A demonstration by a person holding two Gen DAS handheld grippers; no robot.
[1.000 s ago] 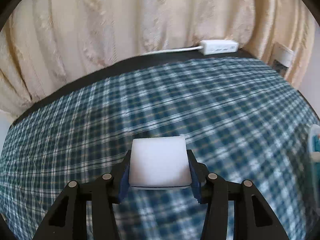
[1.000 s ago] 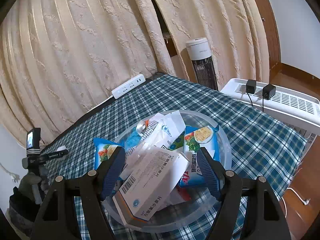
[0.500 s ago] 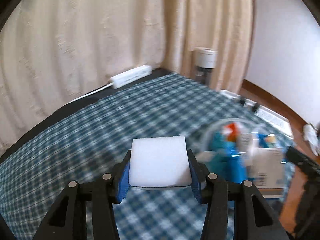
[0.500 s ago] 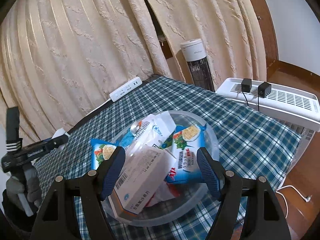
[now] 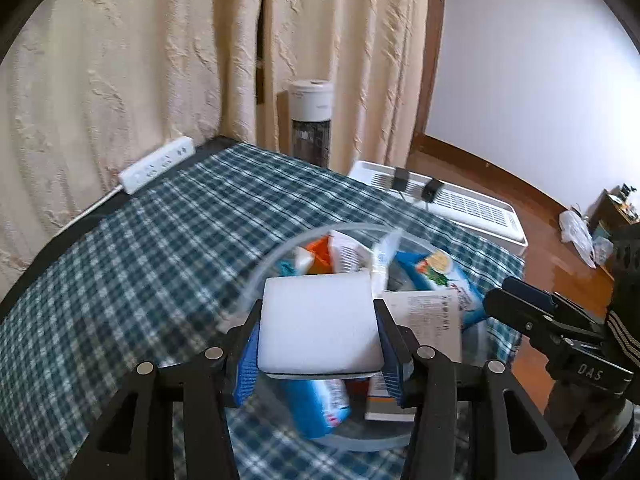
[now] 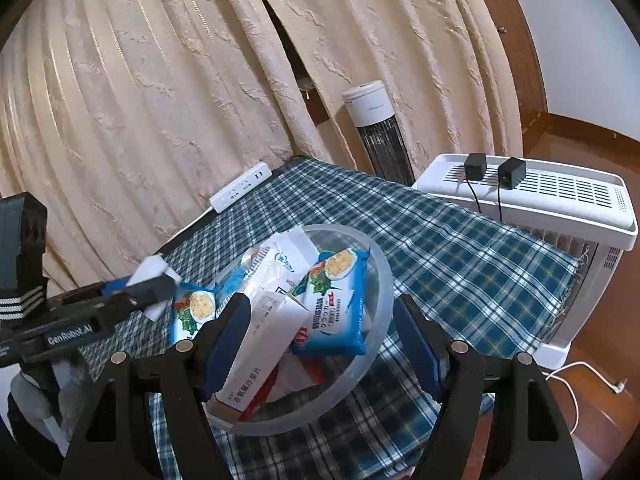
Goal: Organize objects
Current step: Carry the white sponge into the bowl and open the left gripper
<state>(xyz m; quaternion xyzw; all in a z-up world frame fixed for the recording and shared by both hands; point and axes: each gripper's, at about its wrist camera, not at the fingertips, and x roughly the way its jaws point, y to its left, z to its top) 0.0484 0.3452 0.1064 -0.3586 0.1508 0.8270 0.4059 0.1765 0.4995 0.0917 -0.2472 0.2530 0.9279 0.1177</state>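
My left gripper [image 5: 318, 336] is shut on a white sponge block [image 5: 318, 322] and holds it in the air over the near rim of a clear plastic bowl [image 5: 256, 276]. The bowl [image 6: 380, 264] sits on the plaid cloth and holds blue noodle packets [image 6: 336, 300], a white medicine box [image 6: 256, 356] and other packs. In the right wrist view the left gripper [image 6: 148, 286] with the sponge [image 6: 154, 270] comes in from the left of the bowl. My right gripper [image 6: 320, 344] is open and empty, just in front of the bowl.
A white power strip [image 6: 240, 192] lies at the table's back edge by the curtain. A tower fan [image 6: 376, 132] and a white air purifier [image 6: 552, 208] with two black adapters stand right of the table. Plaid cloth [image 5: 140, 248] covers the table.
My left gripper has swung right with the sponge, from over bare cloth to over the bowl's rim. My right gripper has drawn slightly nearer the bowl.
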